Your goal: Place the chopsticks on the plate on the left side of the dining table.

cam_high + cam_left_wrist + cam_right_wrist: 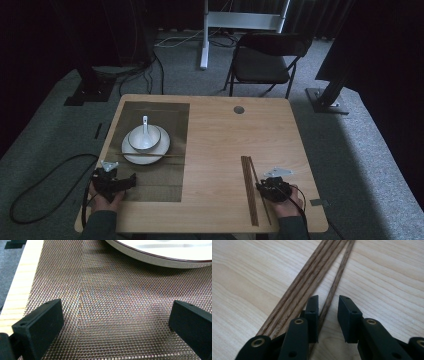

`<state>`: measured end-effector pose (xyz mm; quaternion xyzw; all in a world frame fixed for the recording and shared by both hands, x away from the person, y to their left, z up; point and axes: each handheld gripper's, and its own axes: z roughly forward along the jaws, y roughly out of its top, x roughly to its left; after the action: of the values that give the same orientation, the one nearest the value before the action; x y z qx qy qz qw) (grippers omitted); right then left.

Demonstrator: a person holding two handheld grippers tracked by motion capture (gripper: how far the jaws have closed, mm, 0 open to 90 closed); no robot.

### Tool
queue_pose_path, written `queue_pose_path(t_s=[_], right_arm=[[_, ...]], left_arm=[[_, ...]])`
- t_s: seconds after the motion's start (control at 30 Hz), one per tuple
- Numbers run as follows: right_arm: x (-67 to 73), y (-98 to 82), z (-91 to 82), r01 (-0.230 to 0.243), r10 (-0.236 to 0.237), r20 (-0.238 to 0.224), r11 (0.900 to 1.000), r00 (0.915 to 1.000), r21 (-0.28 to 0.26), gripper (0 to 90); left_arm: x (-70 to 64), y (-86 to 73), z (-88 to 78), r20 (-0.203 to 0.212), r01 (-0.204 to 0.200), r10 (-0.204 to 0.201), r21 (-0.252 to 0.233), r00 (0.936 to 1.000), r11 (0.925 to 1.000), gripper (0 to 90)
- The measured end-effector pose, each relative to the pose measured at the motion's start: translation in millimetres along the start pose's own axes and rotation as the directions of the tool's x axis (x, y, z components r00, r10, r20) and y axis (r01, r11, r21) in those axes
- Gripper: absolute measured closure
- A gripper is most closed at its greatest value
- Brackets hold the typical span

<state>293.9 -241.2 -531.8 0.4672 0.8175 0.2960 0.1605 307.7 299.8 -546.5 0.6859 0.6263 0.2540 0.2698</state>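
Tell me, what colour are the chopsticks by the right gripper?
Dark brown wood with visible grain; the chopsticks show best in the right gripper view.

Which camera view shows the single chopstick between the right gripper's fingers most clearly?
The right gripper view: the single chopstick runs close up between the fingers, apart from the bundle. The high view shows it small and thin; the left gripper view faces the woven mat.

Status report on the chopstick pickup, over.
Right gripper fingers straddle one loose chopstick, not yet clamped. Left gripper open over the mat. Nothing blocking.
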Motion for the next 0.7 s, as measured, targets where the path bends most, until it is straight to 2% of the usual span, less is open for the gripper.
queue_pose_path(t_s=[0.23, 0.43, 0.7], right_arm=[[-0.3, 0.7, 0.4, -0.009, 0.009, 0.023, 1.000, 0.9997, 0.002, 74.1], [-5.7, 1.3, 0.9, -0.054, 0.054, 0.049, 0.999, 0.9973, -0.001, 82.8], [-7.4, 2.3, 1.4, -0.063, 0.063, 0.065, 0.998, 0.9959, 0.001, 84.4]], left_arm=[[0.0, 0.0, 0.0, 0.000, 0.001, -0.001, 0.000, 1.0000, 1.0000, 0.1], [-0.1, 0.0, 0.0, 0.000, 0.001, -0.001, 0.000, 1.0000, 1.0000, 0.1], [0.0, 0.0, 0.0, 0.000, 0.000, 0.000, 0.000, 1.0000, 1.0000, 0.1]])
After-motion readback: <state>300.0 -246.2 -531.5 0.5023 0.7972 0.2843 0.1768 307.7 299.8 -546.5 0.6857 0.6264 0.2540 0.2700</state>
